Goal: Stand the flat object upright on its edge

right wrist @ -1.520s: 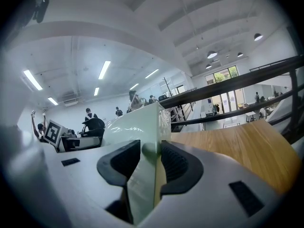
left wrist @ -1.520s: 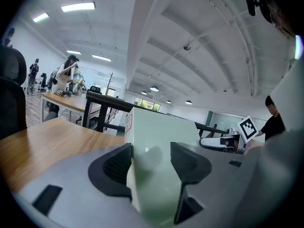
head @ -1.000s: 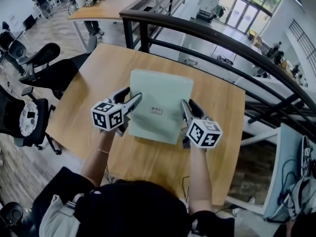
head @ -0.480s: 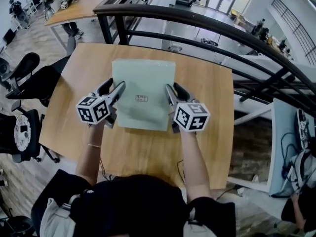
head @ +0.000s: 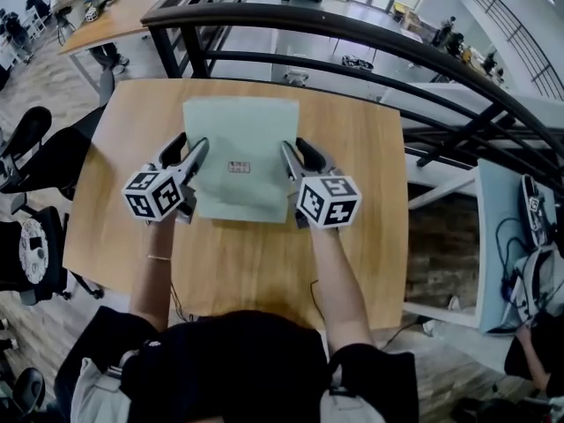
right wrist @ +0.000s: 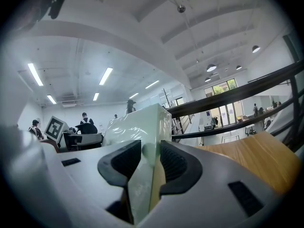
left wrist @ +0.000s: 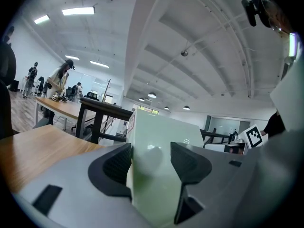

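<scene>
Nearest you, you are keeping the left tongs point(head: 194, 142) and right tongs point(head: 293, 144) clamped on the side edges of the pale green flat box point(head: 240, 130), mid-frame. Over the last second it is drifting toward the worktop's point(head: 352, 192) far edge, under the railing point(head: 308, 13). Its labelled face is still showing, so I judge uprighting unfinished.

Black top point(head: 229, 364), thin bracelet point(head: 159, 257); pale grey left gripper point(head: 192, 151) and right gripper point(head: 296, 153), black-padded jaws, black-and-white marker cubes point(head: 152, 194).
</scene>
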`<state>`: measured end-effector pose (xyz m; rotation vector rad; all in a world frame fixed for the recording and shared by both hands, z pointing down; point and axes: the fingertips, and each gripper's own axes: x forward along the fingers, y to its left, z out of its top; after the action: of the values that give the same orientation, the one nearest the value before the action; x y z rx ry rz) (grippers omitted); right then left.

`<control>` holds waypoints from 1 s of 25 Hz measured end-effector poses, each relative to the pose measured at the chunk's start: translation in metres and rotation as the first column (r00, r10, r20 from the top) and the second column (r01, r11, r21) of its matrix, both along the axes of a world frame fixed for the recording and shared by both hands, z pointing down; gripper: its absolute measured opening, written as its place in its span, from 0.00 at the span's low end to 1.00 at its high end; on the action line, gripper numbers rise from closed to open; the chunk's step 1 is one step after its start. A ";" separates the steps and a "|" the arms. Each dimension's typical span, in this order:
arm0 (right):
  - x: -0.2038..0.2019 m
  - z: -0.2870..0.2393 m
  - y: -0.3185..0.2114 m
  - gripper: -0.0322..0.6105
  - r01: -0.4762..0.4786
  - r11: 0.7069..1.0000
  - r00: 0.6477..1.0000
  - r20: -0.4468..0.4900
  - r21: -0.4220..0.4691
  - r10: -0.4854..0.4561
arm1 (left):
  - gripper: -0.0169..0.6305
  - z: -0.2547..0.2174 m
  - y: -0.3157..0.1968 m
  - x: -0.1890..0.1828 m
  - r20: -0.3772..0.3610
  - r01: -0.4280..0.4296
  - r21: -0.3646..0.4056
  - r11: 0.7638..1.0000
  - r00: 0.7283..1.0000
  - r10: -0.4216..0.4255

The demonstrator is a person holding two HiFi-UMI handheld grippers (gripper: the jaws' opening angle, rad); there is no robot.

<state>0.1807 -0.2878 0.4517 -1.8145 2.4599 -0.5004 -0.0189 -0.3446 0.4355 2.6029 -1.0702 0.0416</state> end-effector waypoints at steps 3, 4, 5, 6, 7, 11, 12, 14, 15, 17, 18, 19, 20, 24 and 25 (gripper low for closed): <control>0.004 -0.003 -0.002 0.25 -0.010 1.000 1.000 0.002 0.022 0.010 | 0.43 -0.003 -0.004 0.003 -0.009 0.000 0.015 1.000 1.000 0.000; 0.005 -0.003 -0.003 0.25 -0.013 1.000 1.000 -0.006 0.025 0.013 | 0.43 -0.004 -0.006 0.005 -0.011 0.001 0.020 1.000 1.000 -0.001; 0.007 -0.004 -0.005 0.25 -0.015 0.999 1.000 -0.017 0.030 0.016 | 0.43 -0.005 -0.007 0.007 -0.013 0.002 0.027 1.000 1.000 -0.002; 0.008 -0.005 -0.006 0.25 -0.019 0.999 0.999 -0.026 0.036 0.020 | 0.43 -0.006 -0.009 0.007 -0.018 0.003 0.036 0.999 1.000 -0.002; 0.008 -0.006 -0.007 0.25 -0.022 0.999 0.999 -0.031 0.043 0.024 | 0.43 -0.008 -0.009 0.007 -0.027 0.004 0.045 0.999 1.000 -0.003; 0.006 -0.007 -0.003 0.25 -0.036 0.996 0.998 -0.039 0.081 0.039 | 0.43 -0.010 -0.005 0.006 -0.014 0.008 0.090 0.996 1.000 -0.007; 0.005 -0.007 -0.002 0.25 -0.040 0.995 0.998 -0.038 0.089 0.043 | 0.43 -0.010 -0.004 0.006 -0.007 0.010 0.099 0.995 1.000 -0.009; 0.005 -0.008 -0.001 0.25 -0.046 0.994 0.998 -0.037 0.099 0.050 | 0.43 -0.010 -0.003 0.005 -0.030 0.020 0.102 0.995 0.999 -0.017; 0.004 -0.008 0.000 0.25 -0.047 0.993 0.998 -0.040 0.104 0.051 | 0.43 -0.011 -0.002 0.004 -0.047 0.027 0.101 0.995 0.999 -0.022; 0.003 -0.009 0.005 0.25 -0.048 0.992 0.998 -0.046 0.117 0.053 | 0.43 -0.011 0.003 0.002 -0.053 0.031 0.108 0.994 0.998 -0.026; 0.002 -0.009 0.007 0.25 -0.049 0.991 0.997 -0.045 0.125 0.055 | 0.43 -0.012 0.005 0.002 -0.048 0.029 0.113 0.993 0.999 -0.023; 0.001 -0.010 0.010 0.25 -0.051 0.990 0.997 -0.043 0.133 0.057 | 0.43 -0.013 0.008 0.001 -0.046 0.025 0.117 0.993 0.999 -0.020; 0.001 -0.011 0.012 0.25 -0.053 0.989 0.997 -0.041 0.141 0.059 | 0.43 -0.014 0.010 0.000 -0.048 0.023 0.118 0.993 0.999 -0.017; 0.000 -0.013 0.020 0.25 -0.055 0.987 0.997 -0.038 0.153 0.061 | 0.43 -0.015 0.021 -0.002 -0.040 0.019 0.131 0.991 0.999 -0.014; 0.000 -0.013 0.022 0.25 -0.055 0.987 0.997 -0.041 0.149 0.062 | 0.43 -0.015 0.023 -0.002 -0.040 0.015 0.133 0.991 0.999 -0.009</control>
<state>0.1802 -0.2661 0.4390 -1.8528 2.3924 -0.2679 -0.0213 -0.3215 0.4205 2.7031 -1.1103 -0.0867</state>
